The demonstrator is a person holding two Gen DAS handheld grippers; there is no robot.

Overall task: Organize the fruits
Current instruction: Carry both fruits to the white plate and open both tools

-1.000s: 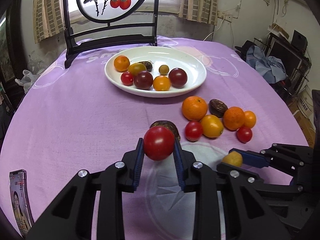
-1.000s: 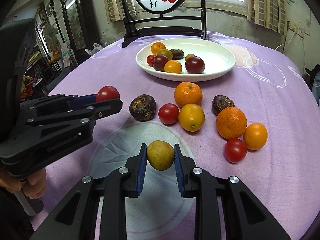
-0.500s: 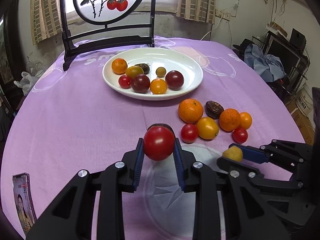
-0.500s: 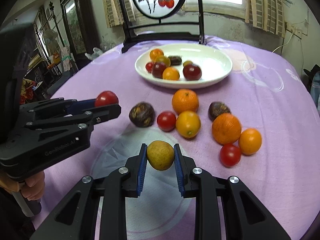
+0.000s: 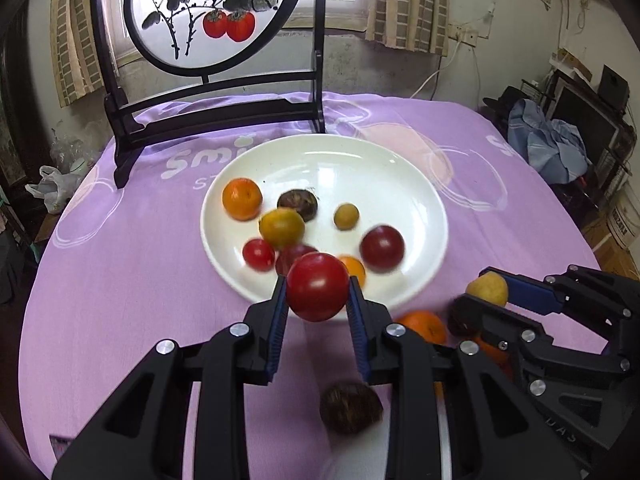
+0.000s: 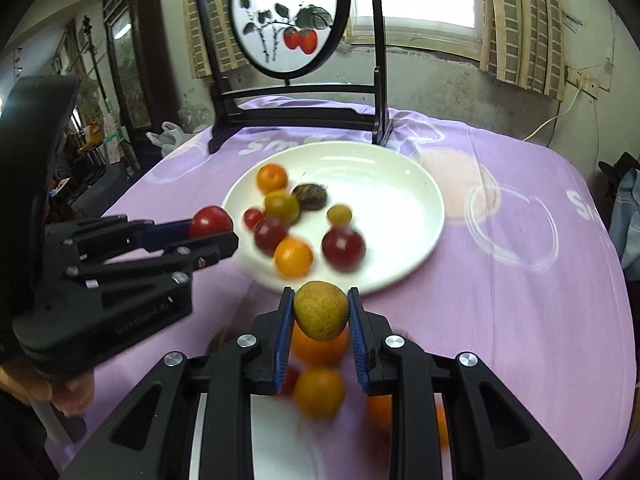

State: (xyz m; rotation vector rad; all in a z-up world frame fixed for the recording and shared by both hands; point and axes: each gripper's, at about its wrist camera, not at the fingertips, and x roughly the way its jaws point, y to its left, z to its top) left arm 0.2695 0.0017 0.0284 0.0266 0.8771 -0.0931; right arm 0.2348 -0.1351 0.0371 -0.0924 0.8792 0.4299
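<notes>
My left gripper (image 5: 317, 300) is shut on a red tomato (image 5: 318, 286) and holds it above the near rim of the white plate (image 5: 416, 200). My right gripper (image 6: 320, 316) is shut on a yellow-green fruit (image 6: 320, 310) just short of the plate (image 6: 404, 208). The plate holds several fruits: an orange (image 5: 242, 199), a dark red plum (image 5: 382, 247), small tomatoes and a brown fruit. Each gripper shows in the other's view, the left (image 6: 208, 226) and the right (image 5: 486, 292). Loose fruits lie under the grippers: a brown one (image 5: 350, 408), oranges (image 6: 320, 390).
A black-framed round painted screen (image 5: 208, 16) stands on the purple tablecloth (image 5: 120, 280) behind the plate. The table edge drops off at right toward clutter and a blue cloth (image 5: 548, 144). A plastic bag (image 5: 54, 188) lies off the left edge.
Both grippers have moved forward toward the plate with their fruits held. The loose fruits have slid from ahead of the grippers to beneath them. The plate looms larger.
</notes>
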